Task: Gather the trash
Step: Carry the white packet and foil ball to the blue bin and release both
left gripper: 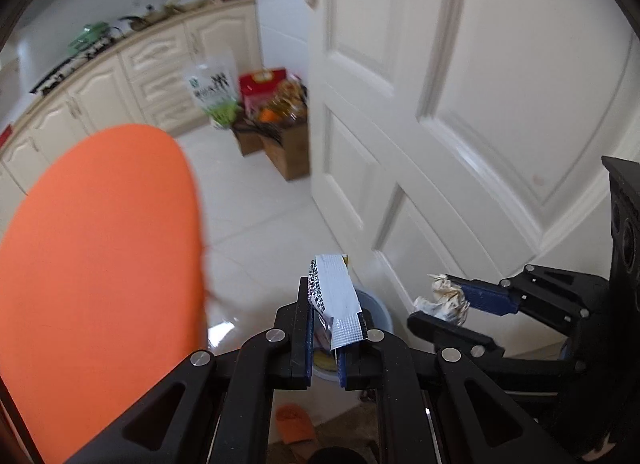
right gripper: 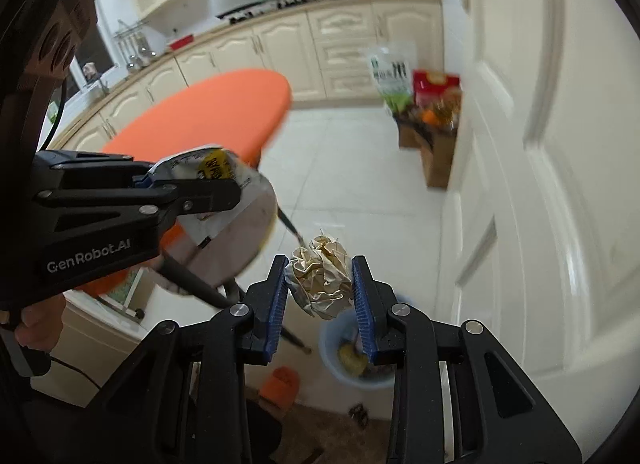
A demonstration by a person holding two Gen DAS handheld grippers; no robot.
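My left gripper (left gripper: 335, 320) is shut on a flat silver and white snack wrapper (left gripper: 335, 296), held in the air over a pale blue trash bin (left gripper: 374, 310) on the floor. The same wrapper (right gripper: 208, 169) shows in the right wrist view, in the left gripper (right gripper: 192, 187). My right gripper (right gripper: 322, 288) is shut on a crumpled ball of beige paper (right gripper: 322, 278), held above the blue bin (right gripper: 356, 360), which holds some yellow trash. The paper ball (left gripper: 444, 298) and right gripper (left gripper: 448, 304) also show at the right of the left wrist view.
An orange round table top (left gripper: 100, 264) is close on the left, its legs (right gripper: 192, 284) reaching the floor. A white panelled door (left gripper: 460, 103) stands on the right. Cardboard boxes of groceries (left gripper: 280, 131) sit by the cream cabinets (right gripper: 280, 47). An orange slipper (right gripper: 280, 384) lies near the bin.
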